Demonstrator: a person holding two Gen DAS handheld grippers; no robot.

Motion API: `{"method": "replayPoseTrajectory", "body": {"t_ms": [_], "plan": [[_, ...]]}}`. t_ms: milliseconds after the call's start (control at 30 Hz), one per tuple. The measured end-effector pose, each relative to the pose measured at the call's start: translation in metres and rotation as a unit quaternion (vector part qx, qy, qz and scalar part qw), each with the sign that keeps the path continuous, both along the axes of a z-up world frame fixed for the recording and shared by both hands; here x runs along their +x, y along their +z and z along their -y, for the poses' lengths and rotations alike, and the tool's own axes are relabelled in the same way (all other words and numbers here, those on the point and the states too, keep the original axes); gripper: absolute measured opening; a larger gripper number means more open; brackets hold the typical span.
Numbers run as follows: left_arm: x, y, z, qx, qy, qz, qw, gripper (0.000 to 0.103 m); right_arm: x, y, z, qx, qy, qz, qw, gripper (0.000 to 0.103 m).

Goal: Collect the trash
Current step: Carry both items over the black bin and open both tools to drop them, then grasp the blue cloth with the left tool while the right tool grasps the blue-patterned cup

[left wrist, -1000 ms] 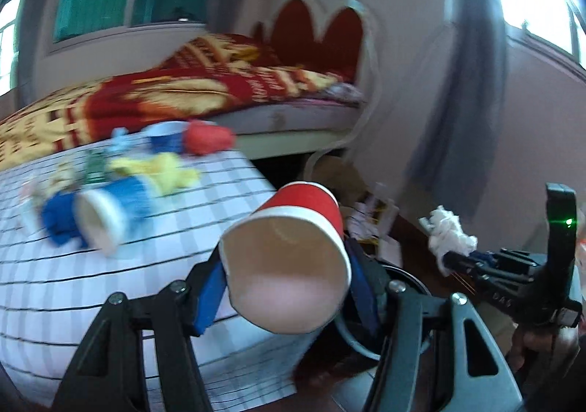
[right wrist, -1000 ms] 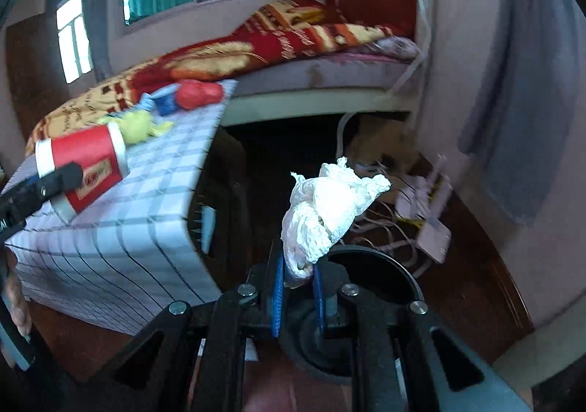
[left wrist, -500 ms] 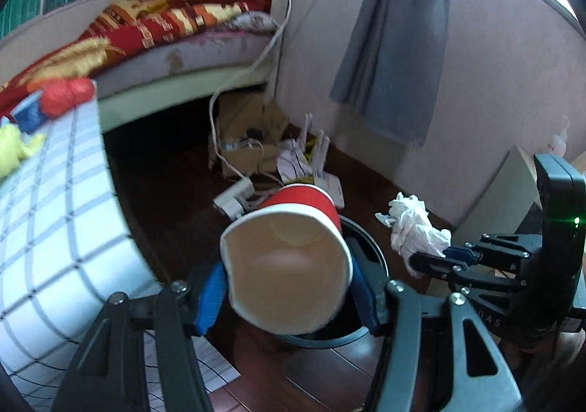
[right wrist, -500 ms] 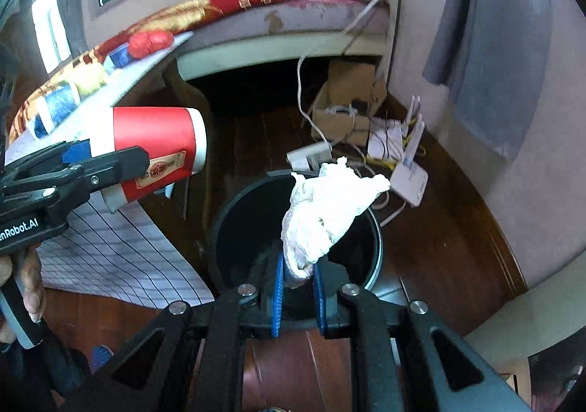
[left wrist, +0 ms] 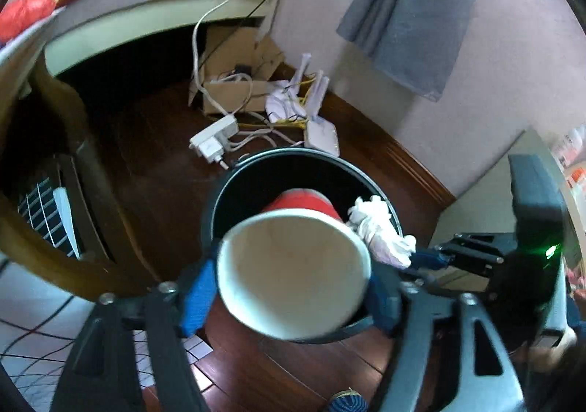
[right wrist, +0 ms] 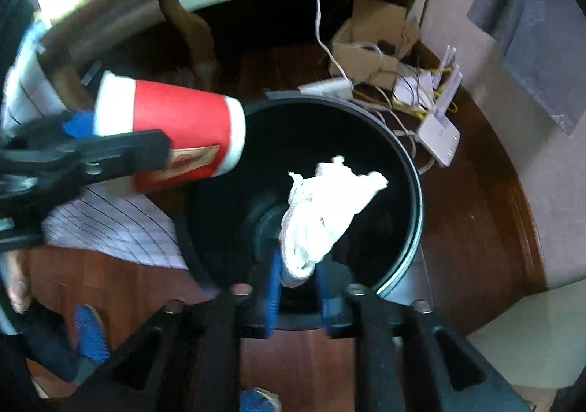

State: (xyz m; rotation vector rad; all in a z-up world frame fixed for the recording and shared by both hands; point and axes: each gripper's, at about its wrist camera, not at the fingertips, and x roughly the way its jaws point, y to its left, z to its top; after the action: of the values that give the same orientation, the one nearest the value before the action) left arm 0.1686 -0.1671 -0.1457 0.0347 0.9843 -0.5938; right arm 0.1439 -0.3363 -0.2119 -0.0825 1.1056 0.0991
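A red paper cup with a white rim (left wrist: 293,265) is seen between the opening left gripper (left wrist: 289,296) jaws over a round black trash bin (right wrist: 406,162). At three o'clock, crumpled white tissue (right wrist: 322,217) sits between the opening right gripper (right wrist: 296,287) jaws.

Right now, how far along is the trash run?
Done: both pieces carried over the black bin. In hand: left gripper and right gripper jaws are opening around the red paper cup and white tissue wad. Left: both still to fall; bin looks empty.
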Motion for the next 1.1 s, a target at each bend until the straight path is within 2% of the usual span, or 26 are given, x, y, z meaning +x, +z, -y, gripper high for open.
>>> {"method": "replayPoseTrajectory", "body": {"t_ms": [33,67,167,233,300,500,667,900,1100], "plan": [[0.001,-0.002,0.0,0.005,0.005,-0.004,1.0,0.089,0.001,-0.004,0.001,-0.02,-0.012,-0.004,1.0,0.087],[0.001,-0.003,0.0,0.01,0.006,-0.004,0.9999,0.091,0.0,-0.006,0.004,-0.032,-0.023,-0.002,0.999,0.09],[-0.002,0.0,-0.002,0.035,0.012,0.017,0.9992,0.094,-0.003,-0.003,0.015,-0.029,-0.039,-0.005,0.999,0.09],[-0.005,0.0,-0.003,0.049,0.018,0.021,0.9984,0.099,-0.006,0.003,0.023,-0.033,-0.053,-0.003,0.998,0.09],[-0.007,0.003,-0.006,0.058,0.024,0.025,0.9977,0.101,-0.011,0.012,0.03,-0.028,-0.074,0.0,0.997,0.09],[-0.022,0.036,-0.017,0.056,0.045,0.065,0.9953,0.102,-0.028,0.048,0.041,0.008,-0.119,0.026,0.993,0.09],[-0.037,0.068,-0.029,0.052,0.063,0.097,0.992,0.102,-0.039,0.082,0.036,0.024,-0.132,0.058,0.989,0.095],[-0.051,0.106,-0.06,0.044,0.104,0.127,0.9855,0.102,-0.049,0.121,0.01,0.037,-0.124,0.089,0.988,0.096],[-0.066,0.128,-0.103,0.031,0.155,0.146,0.9767,0.102,-0.045,0.154,-0.033,0.07,-0.087,0.119,0.986,0.096]]}}
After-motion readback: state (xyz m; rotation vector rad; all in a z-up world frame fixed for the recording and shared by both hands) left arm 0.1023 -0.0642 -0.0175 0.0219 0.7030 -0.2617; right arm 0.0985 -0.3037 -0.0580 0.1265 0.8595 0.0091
